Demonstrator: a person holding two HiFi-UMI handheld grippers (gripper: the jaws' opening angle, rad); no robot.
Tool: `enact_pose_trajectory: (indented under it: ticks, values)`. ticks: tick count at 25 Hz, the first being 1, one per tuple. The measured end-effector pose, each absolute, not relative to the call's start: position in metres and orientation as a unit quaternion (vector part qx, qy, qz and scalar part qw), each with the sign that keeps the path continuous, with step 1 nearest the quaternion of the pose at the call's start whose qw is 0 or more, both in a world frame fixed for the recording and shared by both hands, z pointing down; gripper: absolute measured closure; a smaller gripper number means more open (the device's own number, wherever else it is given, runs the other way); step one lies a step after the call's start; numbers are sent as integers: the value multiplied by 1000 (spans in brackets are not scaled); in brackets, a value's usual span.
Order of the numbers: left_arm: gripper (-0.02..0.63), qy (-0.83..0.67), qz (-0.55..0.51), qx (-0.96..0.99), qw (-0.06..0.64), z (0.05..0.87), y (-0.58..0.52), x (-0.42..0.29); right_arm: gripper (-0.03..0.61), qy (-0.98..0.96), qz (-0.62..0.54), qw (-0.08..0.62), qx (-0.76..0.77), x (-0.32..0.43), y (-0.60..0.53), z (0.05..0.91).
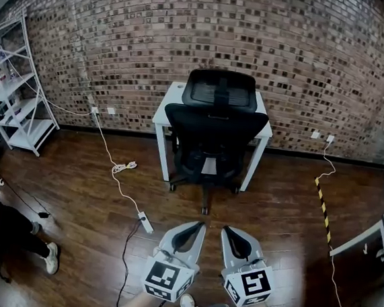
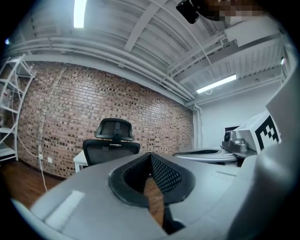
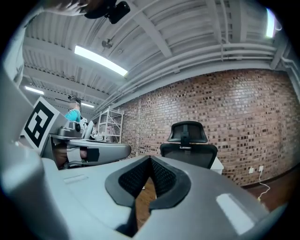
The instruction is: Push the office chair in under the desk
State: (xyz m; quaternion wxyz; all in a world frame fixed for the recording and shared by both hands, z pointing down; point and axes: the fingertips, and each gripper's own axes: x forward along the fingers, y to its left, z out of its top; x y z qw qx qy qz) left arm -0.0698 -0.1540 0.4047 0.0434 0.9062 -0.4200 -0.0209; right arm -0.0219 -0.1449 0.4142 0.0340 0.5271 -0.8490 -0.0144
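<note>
Chair [image 1: 214, 135], black, stands on the wood floor [image 1: 274, 211] at the near side of the white desk [image 1: 165, 113], with its back toward the person. Its backrest sits at the desk's front edge. Its base lies between the desk legs, with one spoke reaching out toward the tools. Desk is set against the brick wall [image 1: 122, 41]. Left tool [image 1: 197, 229] and right tool [image 1: 229, 233] are held side by side, well apart from the chair. Both have jaws fully together and grip nothing. White cable [image 1: 119, 169] runs over the floor to a power strip [image 1: 146, 223] left of the tools. Shelf [image 1: 15, 99] stands far left.
</note>
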Motion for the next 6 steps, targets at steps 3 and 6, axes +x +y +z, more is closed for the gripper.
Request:
enact_pose_trajectory:
  ticks: [3, 6]
  values:
    - [597, -416, -19, 908, 45, 410, -149, -64, 578, -849, -30, 39, 526, -22, -140, 413]
    - [597, -412, -16, 910, 44, 418, -146, -53, 578, -851, -37, 39, 523, -19, -139, 415]
